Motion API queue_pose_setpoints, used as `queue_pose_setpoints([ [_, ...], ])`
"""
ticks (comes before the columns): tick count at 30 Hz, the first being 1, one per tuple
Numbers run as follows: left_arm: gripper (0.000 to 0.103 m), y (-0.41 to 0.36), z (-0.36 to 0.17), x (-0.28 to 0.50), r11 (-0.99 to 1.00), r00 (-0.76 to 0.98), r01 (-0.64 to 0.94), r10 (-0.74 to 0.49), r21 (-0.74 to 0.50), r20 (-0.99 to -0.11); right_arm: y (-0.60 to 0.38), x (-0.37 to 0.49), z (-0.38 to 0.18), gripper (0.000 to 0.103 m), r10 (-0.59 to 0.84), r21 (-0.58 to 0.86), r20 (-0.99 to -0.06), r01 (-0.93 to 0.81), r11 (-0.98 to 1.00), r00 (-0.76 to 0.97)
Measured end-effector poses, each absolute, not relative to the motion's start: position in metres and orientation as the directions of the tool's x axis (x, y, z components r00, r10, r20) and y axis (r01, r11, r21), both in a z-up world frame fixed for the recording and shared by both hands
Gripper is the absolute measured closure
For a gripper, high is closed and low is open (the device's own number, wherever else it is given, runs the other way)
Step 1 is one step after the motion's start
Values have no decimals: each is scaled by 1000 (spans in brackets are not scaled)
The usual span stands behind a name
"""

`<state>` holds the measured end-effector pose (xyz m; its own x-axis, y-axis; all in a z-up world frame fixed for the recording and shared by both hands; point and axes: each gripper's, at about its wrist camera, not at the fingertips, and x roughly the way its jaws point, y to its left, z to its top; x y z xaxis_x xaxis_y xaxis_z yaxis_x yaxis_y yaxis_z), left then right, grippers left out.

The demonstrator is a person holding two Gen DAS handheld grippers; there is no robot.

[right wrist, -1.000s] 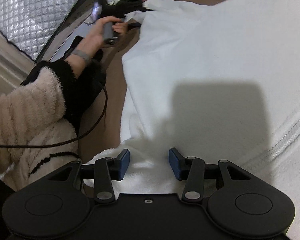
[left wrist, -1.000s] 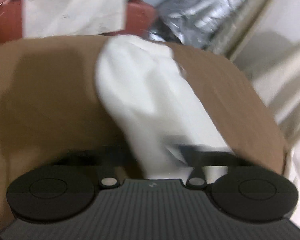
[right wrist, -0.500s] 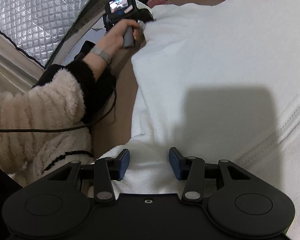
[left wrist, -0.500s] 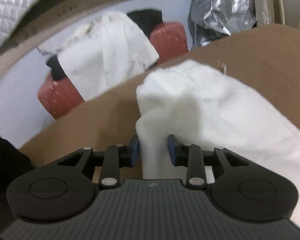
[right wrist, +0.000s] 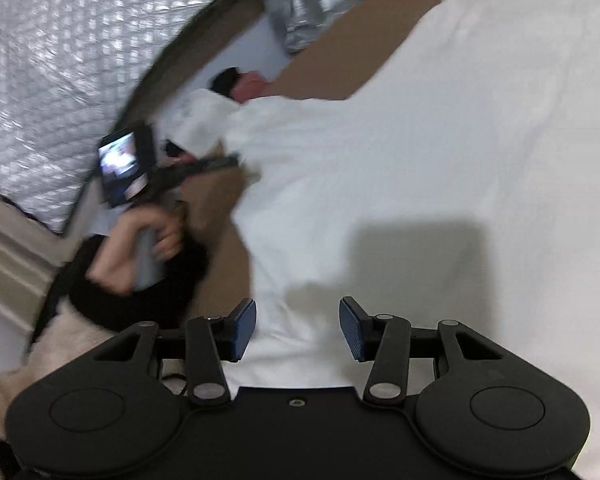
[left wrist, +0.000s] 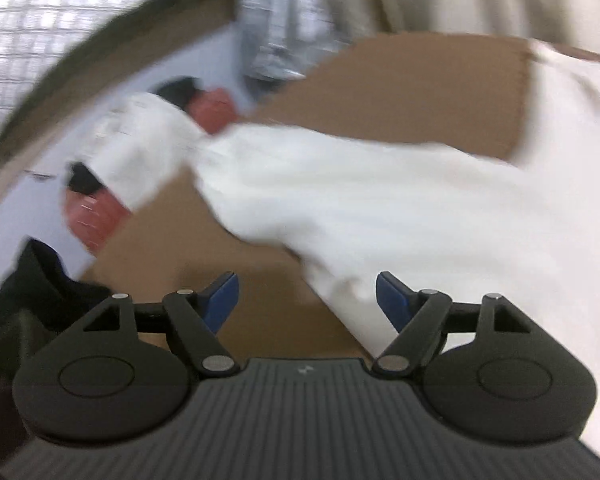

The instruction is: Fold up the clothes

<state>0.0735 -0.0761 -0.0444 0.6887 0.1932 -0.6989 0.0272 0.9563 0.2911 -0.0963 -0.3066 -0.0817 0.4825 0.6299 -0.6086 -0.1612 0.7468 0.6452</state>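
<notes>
1. My left gripper (left wrist: 307,300) is released, blue pads wide apart, nothing between them. It hangs low over the brown desk (left wrist: 400,92), tilted, aimed along the surface; view is motion-blurred.
2. White garment (left wrist: 400,208) lies spread on the desk, one sleeve-like part stretching left toward the far edge. Its near edge sits just beside my left gripper's right pad (left wrist: 392,300); cannot tell if touching.
3. My right gripper (right wrist: 298,328) is also released, pads apart, held just above the near hem of the white garment (right wrist: 440,152), cloth showing between the pads, not pinched.
4. In the right wrist view my left hand (right wrist: 148,232) grips the handle of the other gripper, wrist bent, fuzzy cream sleeve (right wrist: 72,340) with black cuff below it.
5. Red object (left wrist: 96,216) with white cloth over it beyond the desk.
</notes>
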Motion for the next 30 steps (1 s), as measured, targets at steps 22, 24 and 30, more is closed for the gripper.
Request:
queue_pose_setpoints([
  [22,19,-201,-69,-116,794,545,535,-65,287,-836,-250,-207,-96,48,108,110,-838,-28,994,536],
  [24,19,-198,-66,-118,800,544,533,-74,276,-836,-244,-204,-104,66,30,23,-836,-18,1000,548],
  [30,16,-195,-70,-118,835,539,486,-55,257,-841,-257,-214,-87,93,77,98,-777,-1,995,625],
])
